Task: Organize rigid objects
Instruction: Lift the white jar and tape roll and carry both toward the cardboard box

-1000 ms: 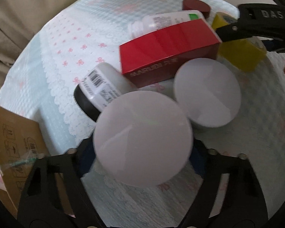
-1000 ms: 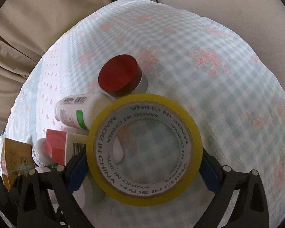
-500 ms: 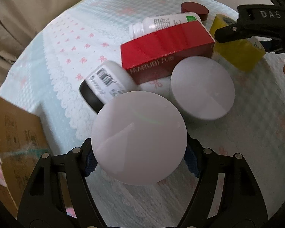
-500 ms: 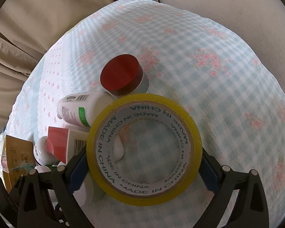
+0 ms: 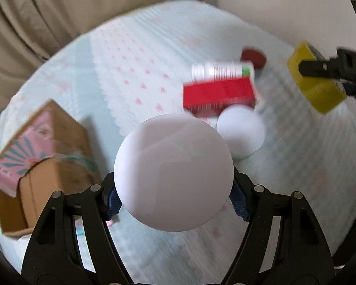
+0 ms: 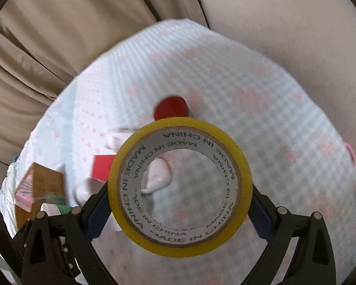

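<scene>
Both loads raised clear of the worktop (image 5: 296, 166) since a second ago: left gripper (image 5: 173, 198) jaws clamping white round jar (image 5: 173, 182), right gripper (image 6: 180, 210) jaws clamping yellow tape roll (image 6: 180, 178); transfer toward cardboard box (image 5: 47, 166) at near left probably next.

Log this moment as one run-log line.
left gripper: shut on white round jar | right gripper: shut on yellow tape roll | both above tablecloth

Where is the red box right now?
In the left wrist view, the red box lies on the checked cloth, upper right, between a white bottle and a white round jar.
</scene>
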